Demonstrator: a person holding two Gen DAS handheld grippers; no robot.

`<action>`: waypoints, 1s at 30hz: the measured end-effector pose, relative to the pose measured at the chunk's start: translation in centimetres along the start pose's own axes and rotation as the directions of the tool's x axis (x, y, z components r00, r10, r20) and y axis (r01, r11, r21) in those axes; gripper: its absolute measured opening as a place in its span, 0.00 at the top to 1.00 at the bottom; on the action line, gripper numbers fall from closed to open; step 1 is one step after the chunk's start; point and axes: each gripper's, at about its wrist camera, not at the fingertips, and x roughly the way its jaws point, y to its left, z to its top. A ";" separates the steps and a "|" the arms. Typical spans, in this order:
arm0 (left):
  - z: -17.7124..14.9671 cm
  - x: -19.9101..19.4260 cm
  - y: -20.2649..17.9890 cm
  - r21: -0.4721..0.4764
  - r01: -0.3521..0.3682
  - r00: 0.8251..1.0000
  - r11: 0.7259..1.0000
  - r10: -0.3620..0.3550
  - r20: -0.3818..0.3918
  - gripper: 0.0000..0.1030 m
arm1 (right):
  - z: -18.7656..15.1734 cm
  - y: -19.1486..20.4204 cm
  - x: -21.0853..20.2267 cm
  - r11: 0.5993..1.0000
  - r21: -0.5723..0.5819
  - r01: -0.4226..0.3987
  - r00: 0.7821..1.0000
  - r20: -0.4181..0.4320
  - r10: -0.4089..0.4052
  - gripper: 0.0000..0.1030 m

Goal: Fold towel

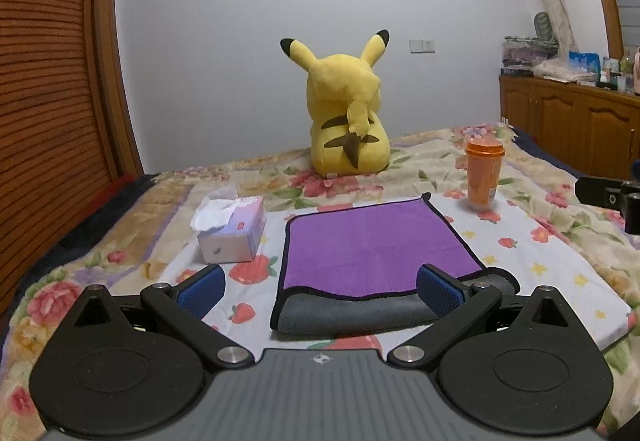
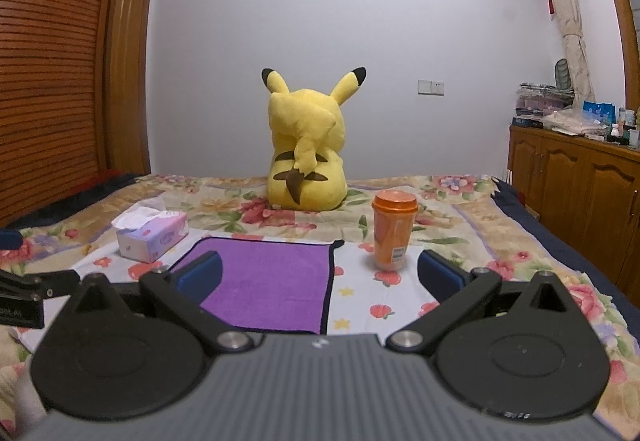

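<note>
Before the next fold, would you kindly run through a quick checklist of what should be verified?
1. Left tool open: ok.
2. Right tool open: ok.
3. Purple towel lying flat: not ok, near edge shows grey underside.
4. Tissue box apart from towel: ok.
5. Orange cup upright, apart from towel: ok.
6. Towel edge between left tool's fingers: cannot tell.

Purple, yellow and orange on a flowered bed

The towel (image 1: 376, 245) is purple with grey underside and black edging; the plush (image 1: 346, 109) yellow with brown stripes; the cup (image 1: 483, 175) orange; the bedspread (image 1: 560, 241) floral.
</note>
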 end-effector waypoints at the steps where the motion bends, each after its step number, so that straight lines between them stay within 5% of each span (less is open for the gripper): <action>1: 0.0 0.1 0.0 0.001 0.002 1.000 1.000 -0.002 -0.006 0.00 | 0.0 0.1 0.1 1.000 -0.004 -0.002 1.000 -0.005 0.002 0.00; 30: 0.3 6.2 0.1 0.041 0.015 0.994 0.999 -0.010 -0.110 0.00 | -0.3 1.7 5.6 0.993 -0.068 -0.095 0.989 -0.119 0.087 0.00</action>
